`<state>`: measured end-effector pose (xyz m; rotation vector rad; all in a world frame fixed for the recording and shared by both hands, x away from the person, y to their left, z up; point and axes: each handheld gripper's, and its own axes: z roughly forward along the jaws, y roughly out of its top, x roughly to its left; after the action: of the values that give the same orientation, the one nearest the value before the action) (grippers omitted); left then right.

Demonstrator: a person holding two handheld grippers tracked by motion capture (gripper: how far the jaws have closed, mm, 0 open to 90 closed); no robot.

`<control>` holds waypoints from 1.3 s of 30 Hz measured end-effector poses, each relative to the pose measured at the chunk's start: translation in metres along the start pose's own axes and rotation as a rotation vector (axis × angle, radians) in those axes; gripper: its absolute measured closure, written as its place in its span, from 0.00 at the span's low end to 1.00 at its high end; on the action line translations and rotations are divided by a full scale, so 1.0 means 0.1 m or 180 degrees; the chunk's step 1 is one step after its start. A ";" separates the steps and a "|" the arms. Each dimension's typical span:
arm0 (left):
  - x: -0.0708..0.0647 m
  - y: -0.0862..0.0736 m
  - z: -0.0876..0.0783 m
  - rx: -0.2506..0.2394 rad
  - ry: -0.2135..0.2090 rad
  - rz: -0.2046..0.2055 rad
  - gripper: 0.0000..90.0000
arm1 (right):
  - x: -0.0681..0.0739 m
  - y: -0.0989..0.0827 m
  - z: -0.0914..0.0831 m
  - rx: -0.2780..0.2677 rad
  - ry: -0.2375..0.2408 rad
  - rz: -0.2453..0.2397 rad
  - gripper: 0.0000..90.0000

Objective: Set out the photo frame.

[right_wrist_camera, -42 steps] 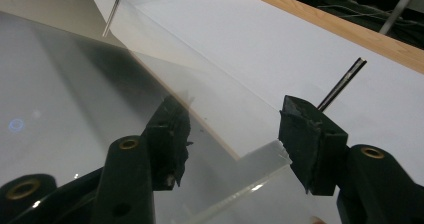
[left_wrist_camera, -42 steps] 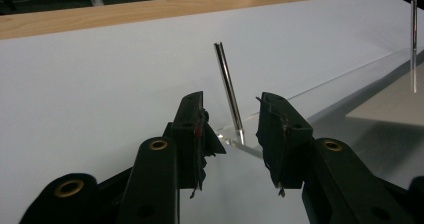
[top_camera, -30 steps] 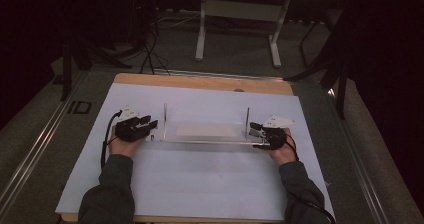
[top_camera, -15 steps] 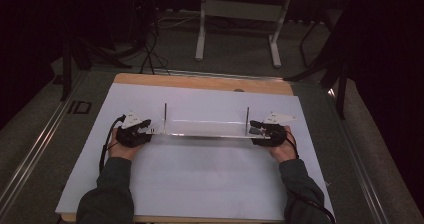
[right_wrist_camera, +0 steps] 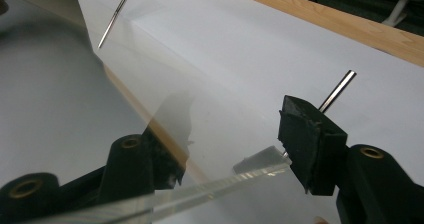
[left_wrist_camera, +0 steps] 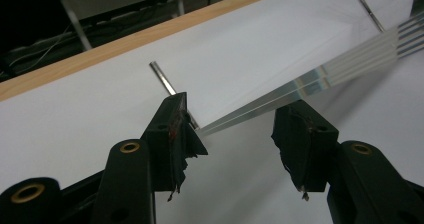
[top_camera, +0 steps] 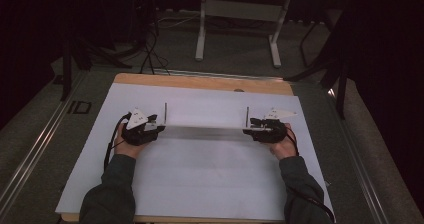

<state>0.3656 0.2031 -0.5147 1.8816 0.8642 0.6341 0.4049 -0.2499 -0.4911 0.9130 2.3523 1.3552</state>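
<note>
No container stands on the white table (top_camera: pixel 200 184); the work concerns a clear acrylic plate (top_camera: pixel 205 131), a long transparent slab lying level between two thin metal rods (top_camera: pixel 165 113) that rise upright from the white surface, one near each end. The left gripper (top_camera: pixel 150 129) sits at the plate's left end, and in the left gripper view its jaws stand wide apart with the plate's edge (left_wrist_camera: pixel 300 84) running between them: the plate's corner lies right against the left jaw, next to the rod (left_wrist_camera: pixel 162 76), while the other jaw stands clear of it, so nothing is pinched. These jaws have just been opening, with the plate between them. The right gripper (top_camera: pixel 255 130) is at the plate's right end; in the right gripper view the plate (right_wrist_camera: pixel 150 109) crosses in front of one jaw, which shows through it, and its edge runs to the other jaw beside the second rod (right_wrist_camera: pixel 337 90), but whether the pads press on it I cannot tell. Compared with a second ago, the left hand has drawn a little outward from the plate's end and its grip has let go; the plate and the right hand lie much as before, and the wooden table edge (top_camera: pixel 200 81) is unchanged.
</note>
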 end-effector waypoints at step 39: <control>0.11 0.18 0.20 -0.0180 0.0048 -0.0287 0.58 | -0.05 0.05 0.10 -0.0448 -0.0336 0.0181 0.49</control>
<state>0.3922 0.1958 -0.5063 1.7791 0.9262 0.6119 0.4157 -0.2447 -0.4929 0.9907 2.1387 1.4367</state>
